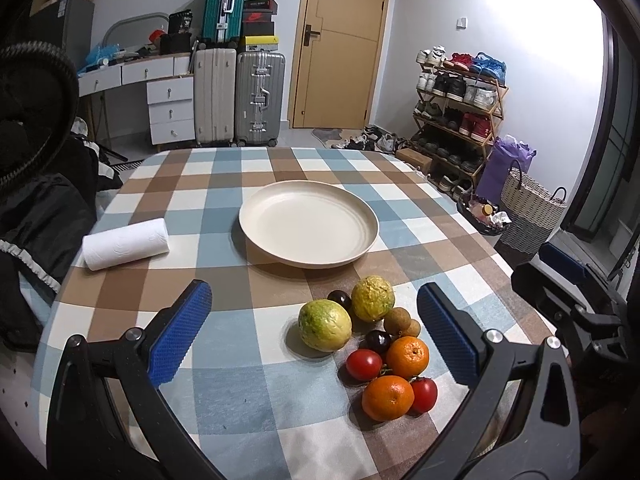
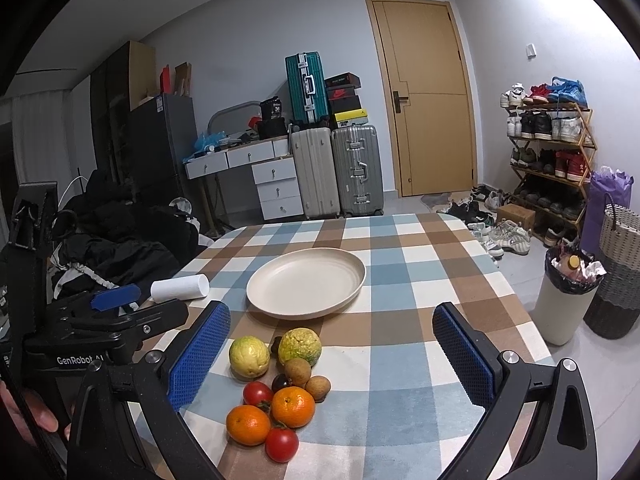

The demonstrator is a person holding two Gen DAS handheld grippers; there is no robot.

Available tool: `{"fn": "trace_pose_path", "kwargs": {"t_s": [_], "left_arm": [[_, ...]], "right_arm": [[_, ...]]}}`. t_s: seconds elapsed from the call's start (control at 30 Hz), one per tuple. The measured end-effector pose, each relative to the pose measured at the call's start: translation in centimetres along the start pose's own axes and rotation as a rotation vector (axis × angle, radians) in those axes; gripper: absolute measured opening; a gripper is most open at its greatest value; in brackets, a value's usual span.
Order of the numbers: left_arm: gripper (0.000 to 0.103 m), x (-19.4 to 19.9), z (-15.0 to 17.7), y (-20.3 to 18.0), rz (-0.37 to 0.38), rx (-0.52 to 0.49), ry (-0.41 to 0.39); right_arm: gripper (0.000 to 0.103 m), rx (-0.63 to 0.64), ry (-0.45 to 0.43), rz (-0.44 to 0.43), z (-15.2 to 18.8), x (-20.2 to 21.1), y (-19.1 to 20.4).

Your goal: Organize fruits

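A heap of fruit lies on the checked tablecloth near the front edge: two yellow-green guavas (image 1: 324,324) (image 2: 249,356), two oranges (image 1: 407,357) (image 2: 293,406), two tomatoes (image 1: 363,364) (image 2: 281,444), brown longans (image 1: 397,320) (image 2: 297,372) and dark plums (image 1: 378,340). Behind the heap sits an empty cream plate (image 1: 308,224) (image 2: 306,282). My left gripper (image 1: 314,296) hovers open above the heap, holding nothing. My right gripper (image 2: 331,314) is also open and empty, just right of the fruit. Each gripper shows at the edge of the other's view.
A white paper towel roll (image 1: 126,243) (image 2: 180,286) lies left of the plate. Dark clothes (image 2: 120,248) are piled off the table's left side. A lined bin (image 2: 568,300) and a woven basket (image 1: 528,216) stand on the floor to the right.
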State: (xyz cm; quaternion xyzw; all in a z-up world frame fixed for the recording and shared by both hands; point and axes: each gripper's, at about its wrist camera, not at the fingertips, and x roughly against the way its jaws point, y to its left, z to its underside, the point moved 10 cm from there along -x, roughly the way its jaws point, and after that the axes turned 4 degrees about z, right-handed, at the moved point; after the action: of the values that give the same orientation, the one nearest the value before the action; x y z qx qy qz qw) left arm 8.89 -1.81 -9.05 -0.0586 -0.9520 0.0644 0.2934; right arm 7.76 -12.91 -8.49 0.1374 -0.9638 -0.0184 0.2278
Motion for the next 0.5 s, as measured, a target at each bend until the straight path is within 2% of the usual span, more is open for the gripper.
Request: {"fn": "trace_pose_path", "kwargs": {"t_s": [0.17,0.5], "left_arm": [[0.103,-2.0,0.0,0.5,0.020,0.017,0.038],[0.103,-6.3,1.5,1.4,0.117,0.066,0.132]], "right_arm": [[0.103,-0.013,0.018,-0.012,0.3,-0.7,-0.4],[0.103,-0.012,0.062,-0.012,1.0,-2.9,-1.3]]}}
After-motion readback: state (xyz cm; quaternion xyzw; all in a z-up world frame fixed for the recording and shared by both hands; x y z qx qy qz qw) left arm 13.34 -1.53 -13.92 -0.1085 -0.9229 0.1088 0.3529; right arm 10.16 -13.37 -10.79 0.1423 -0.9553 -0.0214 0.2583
